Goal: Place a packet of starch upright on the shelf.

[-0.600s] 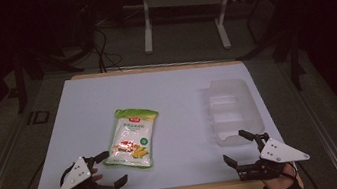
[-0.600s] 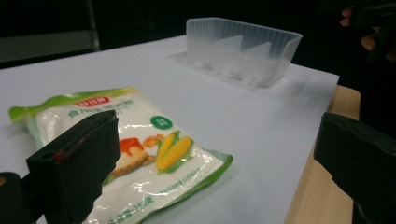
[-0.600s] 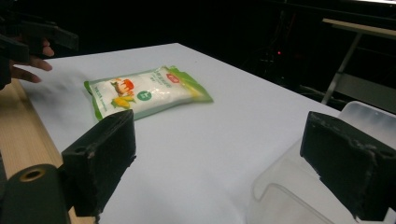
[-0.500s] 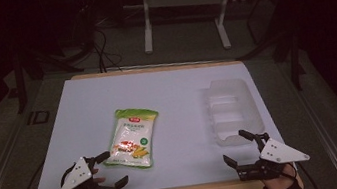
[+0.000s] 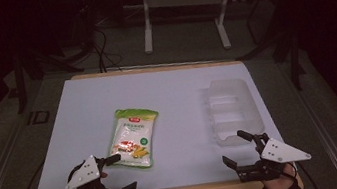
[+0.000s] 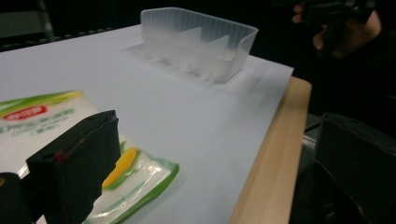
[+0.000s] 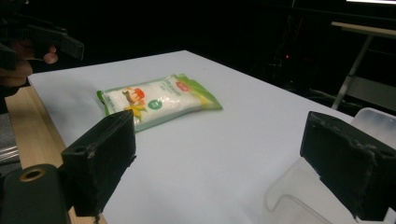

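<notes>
**Your rig: black jaws, grey plates**

You carry two black hand-held tools. The left gripper [image 5: 115,174] and right gripper [image 5: 240,148] each bear a pale grey three-cornered plate dotted with small screws. Jaw pads are blocky, matte, scuffed. Dark sleeves cover your wrists.

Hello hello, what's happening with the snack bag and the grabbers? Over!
Left gripper open beside snack bag, nothing held. Right gripper open near clear tray. Bag flat on table. Nothing blocking.
</notes>
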{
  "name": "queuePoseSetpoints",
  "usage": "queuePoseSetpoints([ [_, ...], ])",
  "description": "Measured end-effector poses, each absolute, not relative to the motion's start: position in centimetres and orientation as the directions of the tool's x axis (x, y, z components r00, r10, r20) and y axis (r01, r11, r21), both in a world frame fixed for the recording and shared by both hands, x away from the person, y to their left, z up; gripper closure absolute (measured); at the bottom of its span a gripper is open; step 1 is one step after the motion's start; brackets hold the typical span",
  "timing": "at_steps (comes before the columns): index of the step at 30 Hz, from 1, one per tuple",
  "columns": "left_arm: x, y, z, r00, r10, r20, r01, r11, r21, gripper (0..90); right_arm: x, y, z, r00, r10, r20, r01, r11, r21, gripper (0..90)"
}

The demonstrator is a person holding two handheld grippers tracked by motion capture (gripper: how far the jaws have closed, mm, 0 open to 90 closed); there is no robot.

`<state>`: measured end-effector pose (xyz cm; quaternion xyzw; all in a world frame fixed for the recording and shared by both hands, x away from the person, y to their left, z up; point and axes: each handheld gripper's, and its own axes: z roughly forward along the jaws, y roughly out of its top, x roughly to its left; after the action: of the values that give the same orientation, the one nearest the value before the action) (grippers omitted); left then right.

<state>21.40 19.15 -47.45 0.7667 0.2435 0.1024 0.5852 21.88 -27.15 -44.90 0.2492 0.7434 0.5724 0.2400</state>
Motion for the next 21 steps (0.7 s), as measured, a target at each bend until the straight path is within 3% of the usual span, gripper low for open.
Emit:
queuePoseSetpoints([
  [8,22.3,18.7,-45.7,0.867,0.485,-0.111,0.249,-0.232,0.94,1.0,21.6,-26.7,-44.2,-0.79,0.609,-0.075,0.068,0.209,0.976,10.4],
  [21,25.7,18.8,-43.4,0.842,0.534,-0.07,0.255,-0.28,0.926,1.0,21.7,-26.7,-43.7,-0.766,0.64,-0.056,0.111,0.217,0.97,10.4],
])
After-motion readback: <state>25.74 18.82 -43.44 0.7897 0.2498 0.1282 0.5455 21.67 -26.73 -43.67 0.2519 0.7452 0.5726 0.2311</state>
